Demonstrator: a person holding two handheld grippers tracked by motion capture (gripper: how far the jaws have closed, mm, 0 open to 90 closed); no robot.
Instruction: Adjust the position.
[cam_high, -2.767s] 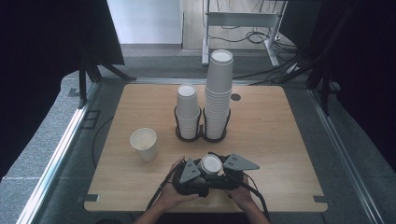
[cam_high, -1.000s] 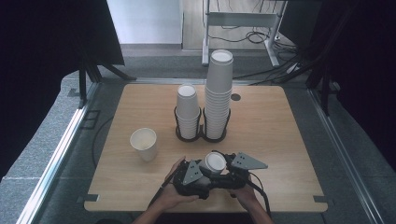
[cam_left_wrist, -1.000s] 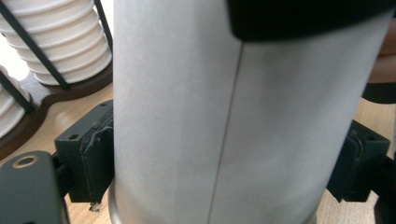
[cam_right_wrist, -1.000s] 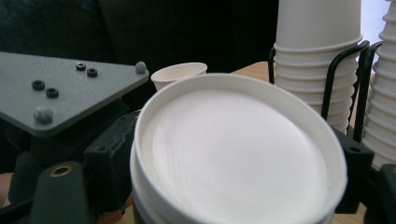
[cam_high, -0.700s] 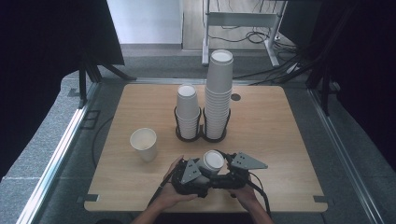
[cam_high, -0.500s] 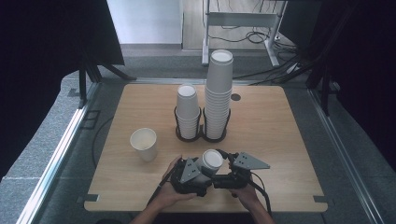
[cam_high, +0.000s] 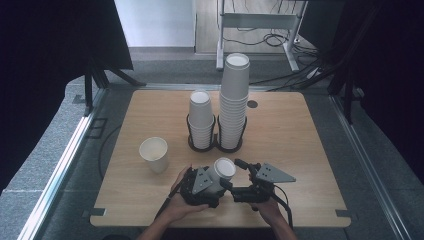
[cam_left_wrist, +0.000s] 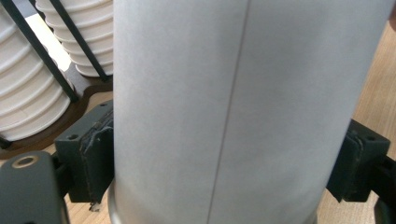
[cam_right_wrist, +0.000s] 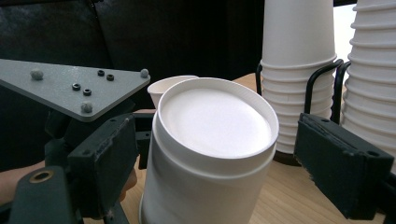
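Dark curtains and grey floor ring a wooden tabletop (cam_high: 300, 130). At its near edge the left gripper (cam_high: 201, 184) pinches an upside-down paper cup (cam_high: 221, 172), its fingers (cam_left_wrist: 95, 158) pressed on both sides of the cup wall. The right gripper (cam_high: 241, 176) has its fingers (cam_right_wrist: 343, 170) spread around the same cup, apart from the wall. Left of them stands a single cup (cam_high: 154, 154); farther off, two cup stacks (cam_high: 234, 100) sit in a black wire rack (cam_high: 215, 145).
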